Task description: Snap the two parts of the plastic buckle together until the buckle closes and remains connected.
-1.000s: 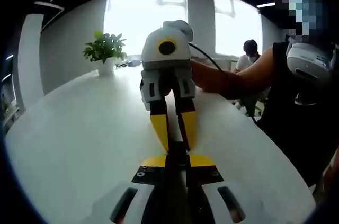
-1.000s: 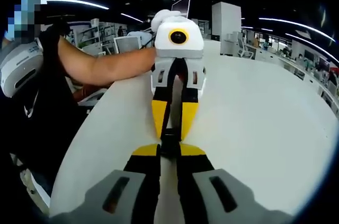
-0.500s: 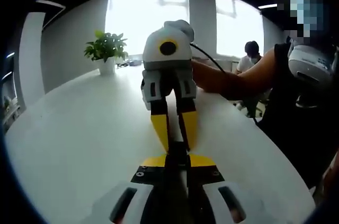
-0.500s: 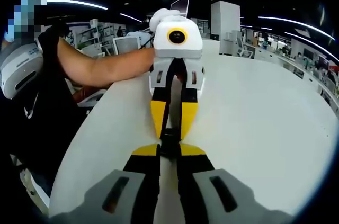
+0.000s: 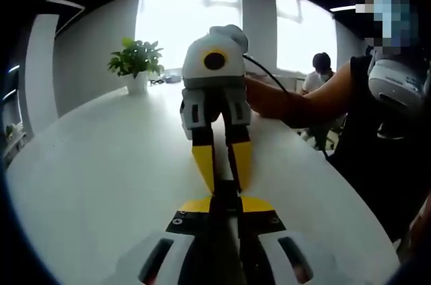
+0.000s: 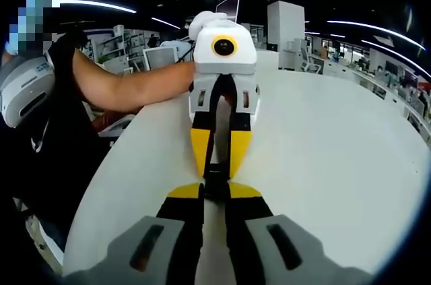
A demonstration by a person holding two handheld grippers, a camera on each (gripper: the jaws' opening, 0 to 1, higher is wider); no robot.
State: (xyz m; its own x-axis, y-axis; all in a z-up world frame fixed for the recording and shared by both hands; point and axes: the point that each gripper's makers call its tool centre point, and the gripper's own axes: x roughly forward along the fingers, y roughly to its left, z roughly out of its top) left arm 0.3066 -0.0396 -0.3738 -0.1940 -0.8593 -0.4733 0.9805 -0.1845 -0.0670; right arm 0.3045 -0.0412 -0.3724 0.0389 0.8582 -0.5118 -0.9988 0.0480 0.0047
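Both grippers sit nose to nose over the white table [image 5: 87,184]. In the left gripper view, the left gripper [image 5: 224,205] has its jaws drawn narrow on the black buckle [image 5: 225,194], which sits right at its tips, and the right gripper [image 5: 223,176] comes in from straight ahead, yellow jaws pinched on the far end. The right gripper view mirrors it: right gripper [image 6: 215,192] narrow on the buckle [image 6: 215,180], left gripper [image 6: 217,164] directly opposite. Can't tell if the buckle halves are clicked. A potted plant [image 5: 136,64] stands far ahead to the left gripper's left.
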